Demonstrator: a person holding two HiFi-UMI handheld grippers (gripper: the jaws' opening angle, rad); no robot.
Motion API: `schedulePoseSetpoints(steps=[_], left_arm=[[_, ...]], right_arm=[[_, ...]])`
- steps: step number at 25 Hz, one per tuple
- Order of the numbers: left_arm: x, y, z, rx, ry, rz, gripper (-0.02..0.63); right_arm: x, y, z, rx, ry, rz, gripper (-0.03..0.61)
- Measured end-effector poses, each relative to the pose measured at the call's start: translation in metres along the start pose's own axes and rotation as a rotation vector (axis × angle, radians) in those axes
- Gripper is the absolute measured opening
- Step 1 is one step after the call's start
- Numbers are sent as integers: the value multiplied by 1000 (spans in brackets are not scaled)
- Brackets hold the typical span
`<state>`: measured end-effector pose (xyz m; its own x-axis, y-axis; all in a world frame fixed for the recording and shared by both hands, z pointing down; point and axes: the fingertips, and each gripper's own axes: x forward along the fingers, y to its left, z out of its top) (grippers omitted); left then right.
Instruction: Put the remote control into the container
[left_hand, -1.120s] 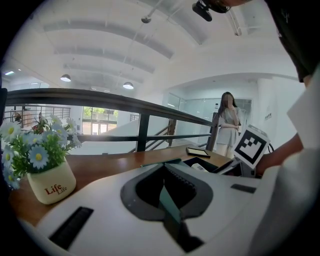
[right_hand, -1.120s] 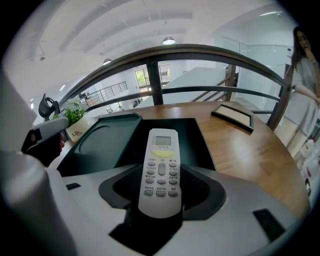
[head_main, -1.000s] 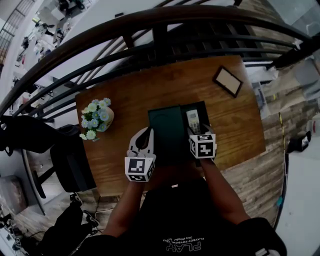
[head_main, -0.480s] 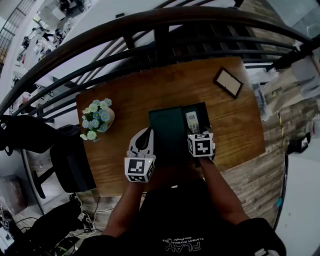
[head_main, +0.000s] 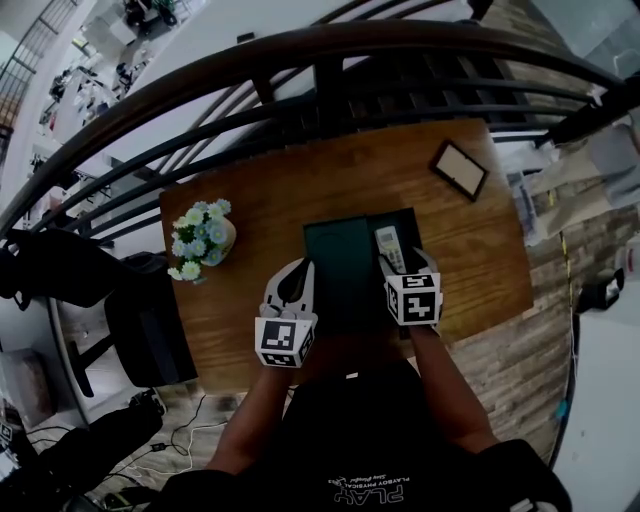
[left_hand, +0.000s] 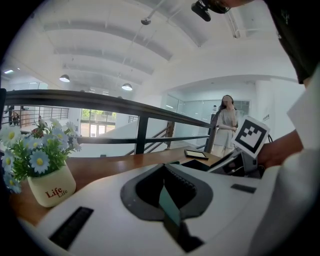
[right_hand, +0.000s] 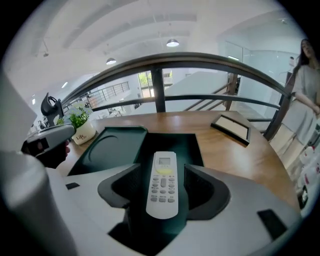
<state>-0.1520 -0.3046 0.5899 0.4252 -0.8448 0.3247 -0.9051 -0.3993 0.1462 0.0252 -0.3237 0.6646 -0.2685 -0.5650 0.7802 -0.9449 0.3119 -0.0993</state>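
My right claw (right_hand: 162, 172) sits low in the frame with its jaws apart, a sliver of gap on either side of the remote control (right_hand: 162, 187). The remote lies lengthwise between them, display end away from me, inside the walls of the dark green container (right_hand: 194, 145) at centre frame. So I take the placing as nearly done and the release as the step in hand. To do it well I would hold the jaws wide and draw straight back along the remote's length, lifting a little, so that neither pad drags it or tips it against a wall. My left claw (left_hand: 165, 170) is closed on a thin teal edge, the lid's as far as that cramped view lets me tell. It should stay quiet so the box does not shift while I back out. The container holds only the remote, and its lid (right_hand: 112, 145) lies open and bare just left of it on the wooden table (right_hand: 240, 160). Farther off, a flower pot (left_hand: 50, 187) full of daisies stands at the left, and a picture frame (right_hand: 231, 127) lies at the upper right
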Motion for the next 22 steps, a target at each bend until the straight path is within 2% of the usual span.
schedulePoseSetpoints(steps=[5,12,17,22], left_arm=[[-3,-9,18,17,-39,-10,8],[-12,-27,58,52,-120,-47,8],[-24,-39,78,45,-170,-70,8],[-36,-48,99,47,-216,-86,8]], right_arm=[[-32,4,37,-116,-154,-47,252],[-80,18,83,-137,-390,-43,248],[-117,24,108,-180,-533,-79,178],[-152,34,121,-236,-642,-71,132]])
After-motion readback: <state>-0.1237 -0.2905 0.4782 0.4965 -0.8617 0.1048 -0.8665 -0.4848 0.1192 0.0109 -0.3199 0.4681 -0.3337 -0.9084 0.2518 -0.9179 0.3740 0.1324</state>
